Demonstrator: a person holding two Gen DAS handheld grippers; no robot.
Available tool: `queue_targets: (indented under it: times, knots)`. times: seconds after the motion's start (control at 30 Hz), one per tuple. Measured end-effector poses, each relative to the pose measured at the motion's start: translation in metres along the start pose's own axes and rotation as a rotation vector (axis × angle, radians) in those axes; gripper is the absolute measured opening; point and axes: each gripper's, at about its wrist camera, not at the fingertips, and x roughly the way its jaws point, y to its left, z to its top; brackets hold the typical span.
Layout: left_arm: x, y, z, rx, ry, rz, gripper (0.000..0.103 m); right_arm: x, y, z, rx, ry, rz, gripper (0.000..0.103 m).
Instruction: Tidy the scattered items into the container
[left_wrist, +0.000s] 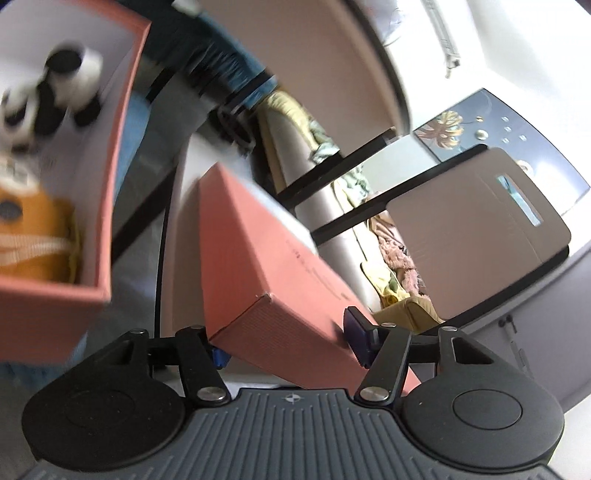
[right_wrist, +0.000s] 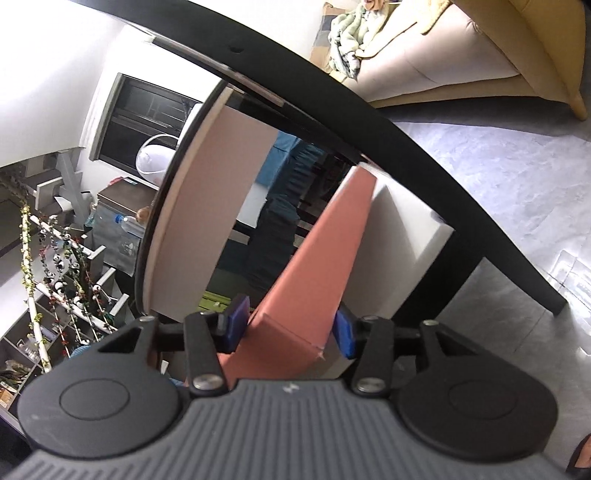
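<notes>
Step in hand: we judge the box lid (left_wrist: 280, 258) is being carried toward the open box (left_wrist: 107, 206), to close it.
Left hand-held gripper (left_wrist: 291, 341): pinching one end of the lid.
Right hand-held gripper (right_wrist: 290, 330): its blue pads clamp the lid's other end (right_wrist: 314, 266).
Contents: panda plush (left_wrist: 55, 92) and an orange fabric item (left_wrist: 33, 240) lie inside the box; the view is blurred.
Next move: square lid over rim, lower evenly.
Materials: salmon textured cardboard, white inside; glossy glass tabletop (right_wrist: 236, 177).
</notes>
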Motion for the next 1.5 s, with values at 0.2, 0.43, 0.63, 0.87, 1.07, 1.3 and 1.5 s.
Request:
queue_targets:
  times: [0.2,0.43,0.63,0.87,1.07,1.3,1.5]
  knots:
    - [-0.053,-0.006,-0.010,0.035,-0.062,-0.010,0.064,0.003,0.020,-0.004,-0.018,-0.012,0.055,0.050]
    - [-0.136,0.000,-0.003,0.071,-0.149,-0.021,0.064,0.018,0.054,-0.008,-0.059,0.011,0.117,0.051]
    - [-0.188,0.011,0.010,0.057,-0.217,-0.020,0.064,0.042,0.094,-0.017,-0.101,0.052,0.166,0.051]
    - [-0.252,0.034,0.023,0.048,-0.345,0.031,0.064,0.095,0.136,-0.039,-0.141,0.140,0.247,0.051]
    - [-0.306,0.059,0.019,0.011,-0.444,0.121,0.064,0.156,0.159,-0.067,-0.152,0.252,0.310,0.051]
    - [-0.357,0.098,0.003,-0.078,-0.520,0.199,0.065,0.222,0.188,-0.110,-0.193,0.403,0.351,0.051]
    - [-0.369,0.119,-0.001,-0.143,-0.519,0.212,0.065,0.249,0.191,-0.136,-0.223,0.476,0.367,0.051]
